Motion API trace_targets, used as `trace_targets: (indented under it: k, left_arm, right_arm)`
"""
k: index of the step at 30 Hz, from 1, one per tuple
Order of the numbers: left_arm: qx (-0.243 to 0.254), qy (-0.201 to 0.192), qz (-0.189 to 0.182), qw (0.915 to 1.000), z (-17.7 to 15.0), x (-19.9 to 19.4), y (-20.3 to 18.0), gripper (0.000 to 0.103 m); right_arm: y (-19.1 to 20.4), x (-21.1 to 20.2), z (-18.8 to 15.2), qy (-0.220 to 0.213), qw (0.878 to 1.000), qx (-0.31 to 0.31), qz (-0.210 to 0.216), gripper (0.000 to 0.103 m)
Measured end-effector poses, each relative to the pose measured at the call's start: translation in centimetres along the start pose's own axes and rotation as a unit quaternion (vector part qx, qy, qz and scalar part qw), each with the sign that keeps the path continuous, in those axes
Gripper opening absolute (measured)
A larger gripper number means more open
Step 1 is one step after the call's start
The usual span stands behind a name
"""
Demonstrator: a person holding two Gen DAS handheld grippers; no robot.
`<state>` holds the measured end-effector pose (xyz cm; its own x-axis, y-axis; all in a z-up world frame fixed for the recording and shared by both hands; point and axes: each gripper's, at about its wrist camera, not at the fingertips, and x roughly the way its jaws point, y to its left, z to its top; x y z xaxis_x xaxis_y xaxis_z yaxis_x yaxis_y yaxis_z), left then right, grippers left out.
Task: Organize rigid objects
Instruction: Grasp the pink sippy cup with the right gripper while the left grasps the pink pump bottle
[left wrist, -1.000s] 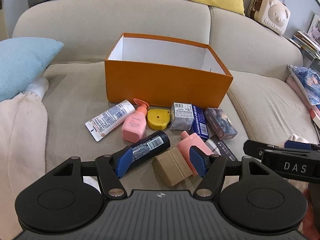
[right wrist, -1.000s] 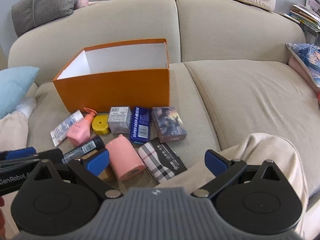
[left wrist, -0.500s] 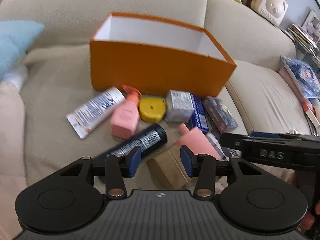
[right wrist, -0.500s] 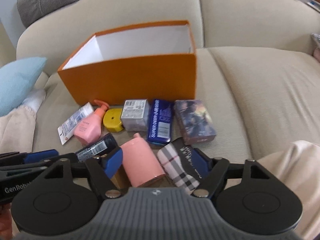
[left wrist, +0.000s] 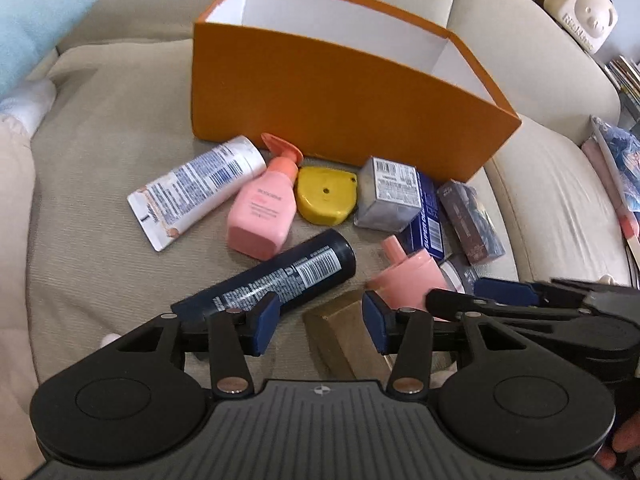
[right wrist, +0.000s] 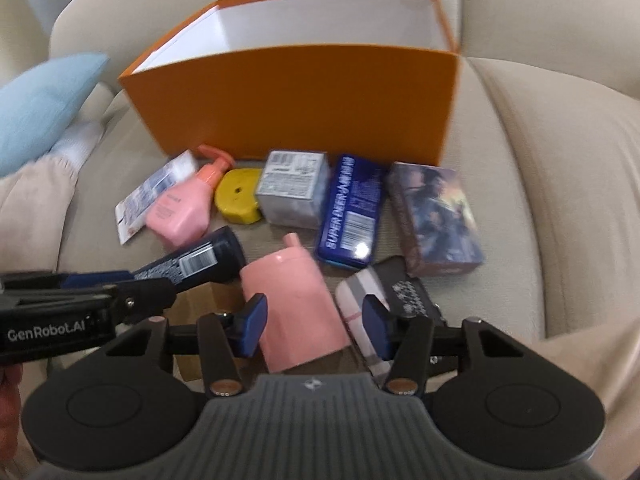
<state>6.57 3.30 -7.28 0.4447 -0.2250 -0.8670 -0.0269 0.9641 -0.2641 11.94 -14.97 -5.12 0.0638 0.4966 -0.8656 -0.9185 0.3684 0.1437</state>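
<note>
An open orange box (left wrist: 340, 120) stands on the sofa seat with small items strewn in front of it. My left gripper (left wrist: 320, 326) hangs over a brown box (left wrist: 344, 340), jaws half apart, the left pad clear of it. A black tube (left wrist: 280, 276) lies just left of that. My right gripper (right wrist: 314, 318) straddles a pink container (right wrist: 296, 304) lying on its side. Its jaws are closing, and a gap still shows at the right pad. A plaid wallet (right wrist: 360, 300) lies right beside it.
Near the orange box lie a white tube (left wrist: 196, 188), pink pump bottle (left wrist: 260, 212), yellow tape measure (left wrist: 324, 196), grey carton (left wrist: 388, 196), blue box (right wrist: 352, 216) and picture box (right wrist: 436, 216). A light blue cushion (left wrist: 36, 28) sits at left, magazines (left wrist: 616, 152) at right.
Both grippers have come down and forward, closer to the items. Both pairs of jaws have narrowed, the right from wide open to straddling the pink container.
</note>
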Motion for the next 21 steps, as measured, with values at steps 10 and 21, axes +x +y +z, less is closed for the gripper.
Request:
trace_targets:
  k: [10,21]
  left_arm:
    - [0.007,0.001,0.022,0.9997,1.5,1.0,0.7,0.057]
    - [0.036,-0.003,0.059,0.9977,4.2,2.4,1.4,0.058]
  right_arm:
    - [0.9,3.5,1.2,0.061,0.997,-0.026,0.047,0.06]
    - [2.3,4.1,2.1,0.065,0.995,-0.06,0.042,0.06]
